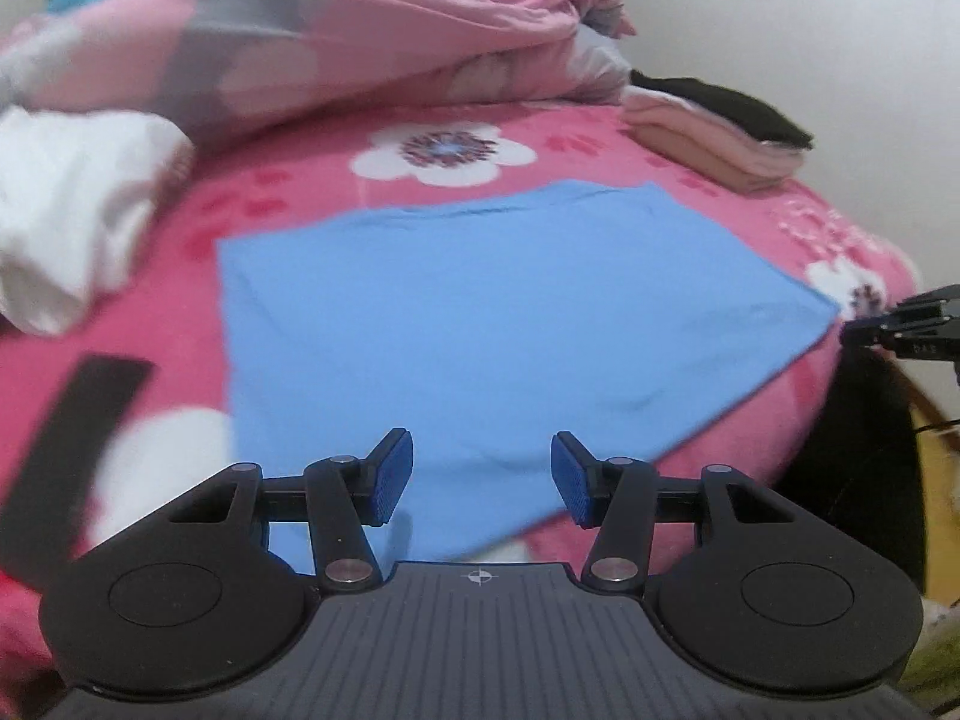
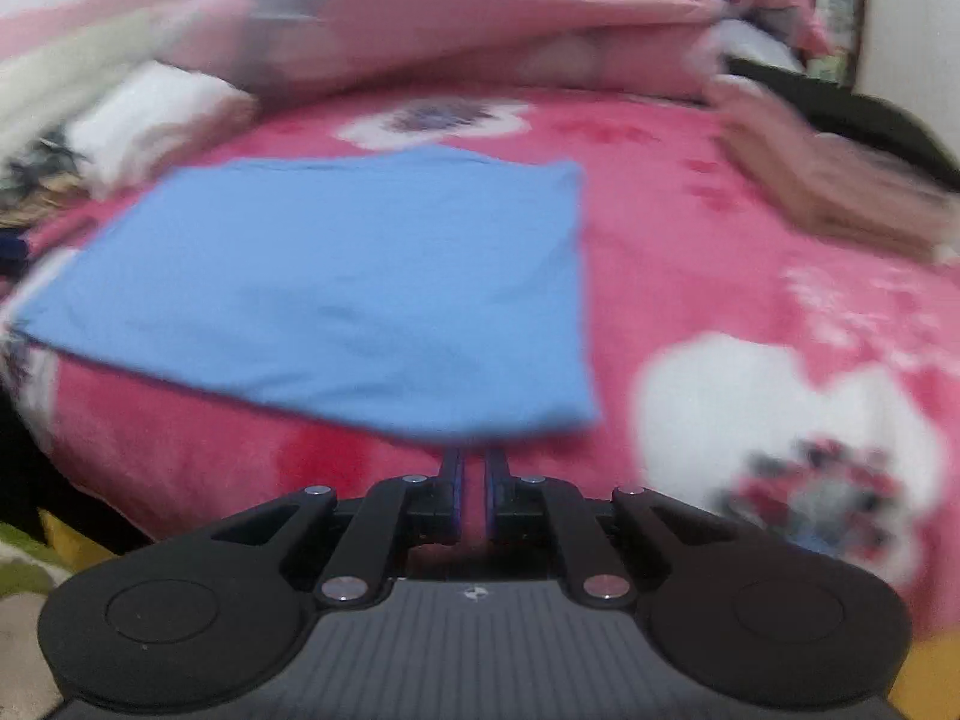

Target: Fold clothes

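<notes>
A light blue garment (image 1: pixel 492 324), folded to a flat four-sided shape, lies on the pink flowered bedspread (image 1: pixel 288 192). My left gripper (image 1: pixel 482 477) hangs over its near edge, jaws open, nothing between the blue pads (image 1: pixel 393 477). In the right wrist view the same blue garment (image 2: pixel 336 288) lies ahead and to the left. My right gripper (image 2: pixel 474 462) is shut, its tips right at the garment's near corner; only pink bedspread shows in the thin gap. The left wrist view shows the right gripper (image 1: pixel 900 330) at the right edge, just off that corner.
A heaped pink quilt (image 1: pixel 336 42) fills the back of the bed. A crumpled white garment (image 1: pixel 72 222) lies at left. A folded pale stack (image 1: pixel 714 138) with a black item (image 1: pixel 732 102) on top sits at back right. A black strip (image 1: pixel 78 432) lies near left.
</notes>
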### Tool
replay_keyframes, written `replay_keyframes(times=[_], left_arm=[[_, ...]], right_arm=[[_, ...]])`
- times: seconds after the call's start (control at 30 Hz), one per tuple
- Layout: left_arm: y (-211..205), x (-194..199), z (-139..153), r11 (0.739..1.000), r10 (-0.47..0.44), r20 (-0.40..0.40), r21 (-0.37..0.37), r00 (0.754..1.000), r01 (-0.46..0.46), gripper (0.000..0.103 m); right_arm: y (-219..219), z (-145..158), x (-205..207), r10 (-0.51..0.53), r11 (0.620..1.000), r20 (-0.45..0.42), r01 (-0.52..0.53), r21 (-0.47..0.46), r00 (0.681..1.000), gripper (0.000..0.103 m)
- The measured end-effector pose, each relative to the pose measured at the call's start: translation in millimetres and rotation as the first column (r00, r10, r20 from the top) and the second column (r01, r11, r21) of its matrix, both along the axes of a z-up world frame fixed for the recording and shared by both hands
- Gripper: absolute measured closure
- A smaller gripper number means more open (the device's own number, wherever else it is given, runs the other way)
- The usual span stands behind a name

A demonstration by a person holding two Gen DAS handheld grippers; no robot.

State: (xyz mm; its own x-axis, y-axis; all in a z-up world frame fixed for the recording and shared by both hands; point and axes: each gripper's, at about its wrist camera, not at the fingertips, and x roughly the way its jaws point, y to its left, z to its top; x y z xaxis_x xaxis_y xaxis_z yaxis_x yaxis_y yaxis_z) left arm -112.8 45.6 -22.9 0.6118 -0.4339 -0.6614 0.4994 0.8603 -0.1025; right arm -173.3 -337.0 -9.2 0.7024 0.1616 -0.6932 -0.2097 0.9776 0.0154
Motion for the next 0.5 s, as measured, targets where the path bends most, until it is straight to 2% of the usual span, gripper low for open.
replay_keyframes(times=[0.1, 0.2, 0.27, 0.33, 0.37, 0.5], left_arm=[[-13, 7, -10, 1.0, -0.006, 0.002, -0.017, 1.0, 0.006, 0.052], [-25, 7, -25, 0.999, -0.006, 0.0, 0.049, 1.0, 0.006, 0.052], [-24, 5, -37, 0.997, 0.011, -0.015, 0.078, 1.0, -0.01, 0.052], [-16, -2, -41, 0.998, 0.018, 0.007, 0.054, 1.0, -0.018, 0.051], [-12, -5, -41, 0.999, 0.019, 0.008, 0.044, 1.0, -0.019, 0.051], [2, -7, -36, 1.0, 0.027, -0.011, -0.015, 1.0, -0.027, 0.051]], right_arm=[[16, 12, -2, 0.025, 1.0, 0.053, -0.026, 0.012, 0.998, 0.096], [46, 10, 9, 0.089, 0.993, 0.126, -0.097, 0.062, 0.988, 0.096], [59, -7, 17, 0.102, 0.992, 0.097, -0.108, 0.06, 0.99, 0.095], [63, -24, 18, 0.095, 0.994, 0.061, -0.098, 0.045, 0.994, 0.095], [62, -24, 13, 0.088, 0.994, 0.069, -0.092, 0.051, 0.994, 0.095], [55, -15, -4, 0.049, 0.998, -0.036, -0.047, 0.048, 0.998, 0.091]])
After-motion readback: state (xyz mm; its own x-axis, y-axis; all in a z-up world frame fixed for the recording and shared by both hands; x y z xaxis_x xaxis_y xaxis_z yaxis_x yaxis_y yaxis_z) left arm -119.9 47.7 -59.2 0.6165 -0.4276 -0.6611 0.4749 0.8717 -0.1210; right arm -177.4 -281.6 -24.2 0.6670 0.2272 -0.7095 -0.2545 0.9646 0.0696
